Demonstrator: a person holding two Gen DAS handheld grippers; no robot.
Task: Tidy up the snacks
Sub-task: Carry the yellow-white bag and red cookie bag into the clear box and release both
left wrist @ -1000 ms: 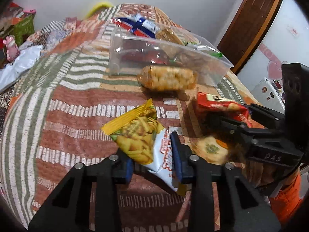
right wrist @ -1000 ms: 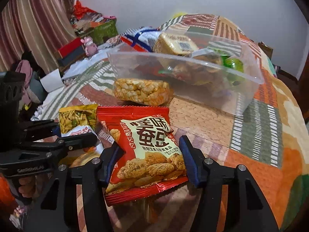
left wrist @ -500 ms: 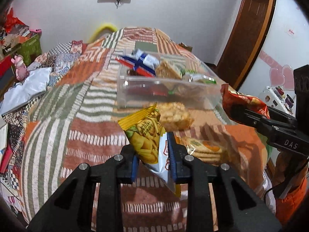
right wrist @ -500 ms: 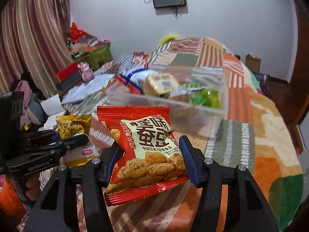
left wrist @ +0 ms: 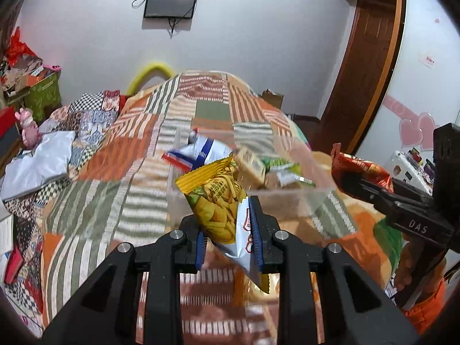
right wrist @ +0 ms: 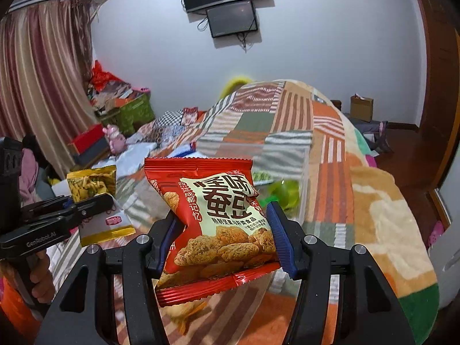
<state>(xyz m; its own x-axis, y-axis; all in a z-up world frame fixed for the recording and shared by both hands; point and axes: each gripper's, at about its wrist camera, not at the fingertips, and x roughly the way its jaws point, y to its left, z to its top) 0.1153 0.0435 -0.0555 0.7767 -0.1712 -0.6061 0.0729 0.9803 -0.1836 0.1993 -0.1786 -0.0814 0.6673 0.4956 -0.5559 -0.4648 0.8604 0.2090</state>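
Observation:
My left gripper (left wrist: 228, 230) is shut on a yellow snack packet (left wrist: 217, 201), held up above the bed. My right gripper (right wrist: 222, 235) is shut on a red snack packet (right wrist: 212, 215) with biscuit pictures, also lifted off the bed. A clear plastic bin (left wrist: 287, 195) with several snack packets inside lies just beyond the yellow packet. In the left wrist view the red packet (left wrist: 359, 169) and the right gripper (left wrist: 342, 179) show at the right. In the right wrist view the yellow packet (right wrist: 92, 184) and the left gripper (right wrist: 89, 204) show at the left.
A patchwork blanket (left wrist: 138, 155) covers the bed. Cloth and a pink toy (left wrist: 28, 128) lie at the bed's left side, with boxes (right wrist: 132, 115) beyond. A wooden door (left wrist: 362, 66) and a white cabinet (left wrist: 425, 57) stand at the right. A screen (right wrist: 231, 21) hangs on the far wall.
Both grippers rose off the bed with their packets and tilted up, so the wall and screen came into view. The left jaws closed tighter on the yellow packet.

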